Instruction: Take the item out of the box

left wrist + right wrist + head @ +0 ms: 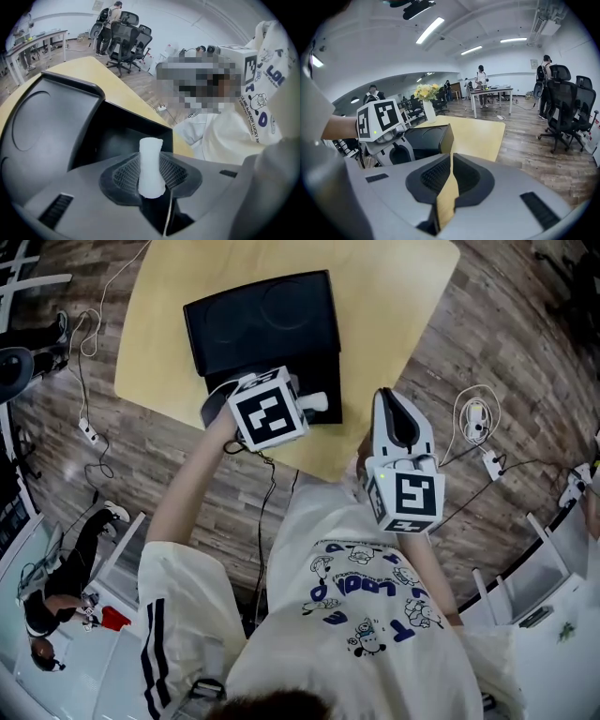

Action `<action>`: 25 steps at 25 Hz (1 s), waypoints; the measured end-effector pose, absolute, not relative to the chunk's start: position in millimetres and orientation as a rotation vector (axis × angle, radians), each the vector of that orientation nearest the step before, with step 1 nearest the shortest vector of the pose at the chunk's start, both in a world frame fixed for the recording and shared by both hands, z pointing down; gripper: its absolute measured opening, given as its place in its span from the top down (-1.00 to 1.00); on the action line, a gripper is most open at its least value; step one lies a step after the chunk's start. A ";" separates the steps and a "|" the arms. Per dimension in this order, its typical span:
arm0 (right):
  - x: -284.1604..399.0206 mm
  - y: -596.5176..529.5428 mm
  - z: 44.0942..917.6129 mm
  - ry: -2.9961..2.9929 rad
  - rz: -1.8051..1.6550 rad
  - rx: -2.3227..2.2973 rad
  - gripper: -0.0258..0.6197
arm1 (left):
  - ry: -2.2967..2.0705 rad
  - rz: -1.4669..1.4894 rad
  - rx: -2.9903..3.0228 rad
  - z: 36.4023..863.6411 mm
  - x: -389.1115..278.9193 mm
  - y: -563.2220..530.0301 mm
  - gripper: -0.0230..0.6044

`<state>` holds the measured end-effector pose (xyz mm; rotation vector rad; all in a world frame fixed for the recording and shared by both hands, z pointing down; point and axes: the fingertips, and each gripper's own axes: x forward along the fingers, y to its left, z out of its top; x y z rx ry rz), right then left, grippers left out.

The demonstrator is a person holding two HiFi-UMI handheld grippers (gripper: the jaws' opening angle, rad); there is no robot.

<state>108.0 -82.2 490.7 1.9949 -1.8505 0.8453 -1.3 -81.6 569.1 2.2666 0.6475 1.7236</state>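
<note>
**White roll clamped over the open black box**

The pale yellow wooden table [403, 306] carries one flat black rectangular box [262, 324]. Its lid is thrown back toward the far side and its dark tray faces the person at the table's near edge. The tray's inside is in shadow, and I can make out nothing else lying in it.

The left gripper [307, 405] hangs over the tray's near right corner. Its ribbed pads are clenched on a small white cylindrical roll [151, 161], which stands upright between them. The right gripper [450, 161] is held well off to the right, past the table's near edge, with its jaws drawn together on nothing.

The roll looks soft and is pinched only around its lower half. If the grip loosens or the gripper tilts sharply, it could slip back into the tray or catch on the box's near wall.
</note>
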 end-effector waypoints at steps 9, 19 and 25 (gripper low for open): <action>111.6 -107.4 469.9 -1.963 0.771 1.936 0.81 | 0.411 1.617 2.356 534.6 10.2 -99.5 0.51; 84.4 -130.4 435.5 -2.112 0.650 1.859 0.81 | 0.069 1.386 2.485 486.0 7.1 -106.1 0.51; 66.2 -138.2 412.5 -2.200 0.574 1.821 0.81 | -0.138 1.252 2.524 462.9 1.0 -106.0 0.51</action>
